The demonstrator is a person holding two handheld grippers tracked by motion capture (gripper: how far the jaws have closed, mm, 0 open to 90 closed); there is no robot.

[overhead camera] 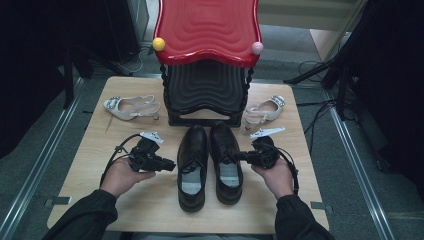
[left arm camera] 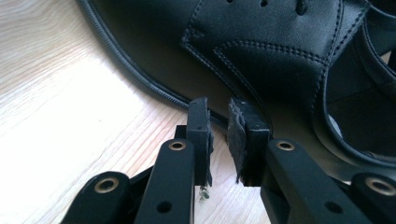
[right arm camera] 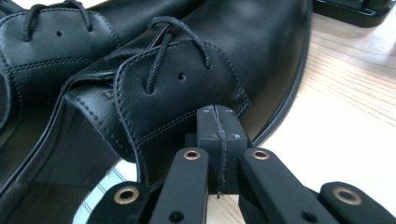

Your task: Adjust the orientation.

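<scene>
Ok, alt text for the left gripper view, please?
The left gripper, jaws slightly apart with nothing between them, points at the side of a black leather lace-up shoe on a light wooden table.

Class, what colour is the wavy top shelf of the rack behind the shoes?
Red; the top shelf shows best in the high view.
</scene>
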